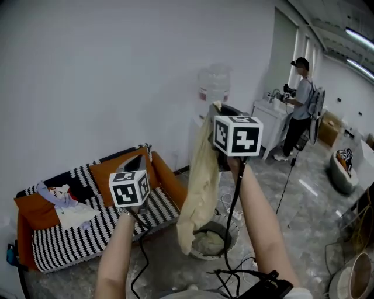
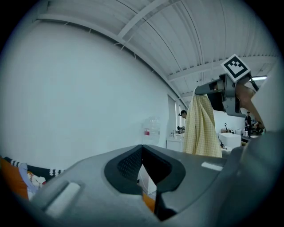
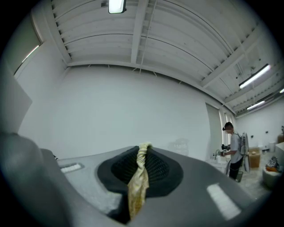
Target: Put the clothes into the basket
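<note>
The room was a long one with a plain white wall (image 1: pixel 117 70), a mottled grey floor (image 1: pixel 310 198) and a ribbed white ceiling (image 3: pixel 146 40) hung with strip lights (image 3: pixel 116 5). Against the wall at the left stood a sofa (image 1: pixel 87 236) with orange cushions and a black-and-white striped cover, and a few loose clothes (image 1: pixel 64 201) lay on its seat. Farther along the wall were a water dispenser (image 1: pixel 213 87) and a white table (image 1: pixel 266 114), where another person (image 1: pixel 301 105) stood, well apart from the work. A round basket (image 1: pixel 235 233) sat on the floor just beyond the sofa's near end, with some pale cloth (image 1: pixel 207 242) already inside. The right gripper (image 3: pixel 144 148) pointed level, its jaws clamped on a bunched corner of a yellow checked garment (image 1: pixel 201 181), which hung straight down over the basket. Its lower end overlapped the rim in the head view, though whether it touched the cloth inside could not be told from that angle. The left gripper (image 2: pixel 142 147) was held lower and to the left, in front of the sofa, its jaws together at the tips with nothing between them. Dark cables trailed from both grippers down toward the floor.
</note>
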{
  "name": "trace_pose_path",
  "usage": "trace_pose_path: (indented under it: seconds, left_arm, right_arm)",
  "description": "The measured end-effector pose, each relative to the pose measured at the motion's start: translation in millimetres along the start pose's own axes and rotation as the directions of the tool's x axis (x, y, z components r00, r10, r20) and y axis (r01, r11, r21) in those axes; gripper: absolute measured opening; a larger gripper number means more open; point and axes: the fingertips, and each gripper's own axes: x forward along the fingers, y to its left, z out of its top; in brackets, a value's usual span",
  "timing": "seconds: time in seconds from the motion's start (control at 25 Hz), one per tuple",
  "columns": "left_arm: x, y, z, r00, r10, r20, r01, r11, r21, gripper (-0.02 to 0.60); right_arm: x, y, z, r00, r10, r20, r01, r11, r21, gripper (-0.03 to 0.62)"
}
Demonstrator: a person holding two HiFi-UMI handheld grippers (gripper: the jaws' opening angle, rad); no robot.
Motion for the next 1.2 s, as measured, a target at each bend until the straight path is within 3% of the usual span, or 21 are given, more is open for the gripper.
trace_pose_path:
  seconds: [0.2,0.52,0.84,1.2]
  left_arm:
    - [29,-44,-1,0.991,-0.133,-0.008,0.133,0.991,0.016,0.006]
    - [60,-92,-11,0.964,-0.264,-0.033,0.265,0.964,0.007,0.006]
    - [75,-102,-14,0.946,-0.324,-0.028,0.324,0.946,0.004,0.006]
    - [77,-138,-56,0.931,-0.347,-0.112,0.353,0.935,0.034,0.006]
  right_arm:
    - [-25,-42,-8,0.994,-0.112,-0.022,0.112,0.994,0.006,0.035]
    - [-55,-85,5,0.969,-0.245,-0.029,0.245,0.97,-0.002,0.035]
    - [-65,-99,0,0.949,-0.312,-0.044,0.312,0.95,-0.014,0.035]
    - [-80,-131,-84,0.935,-0.309,-0.175,0.326,0.942,0.079,0.035]
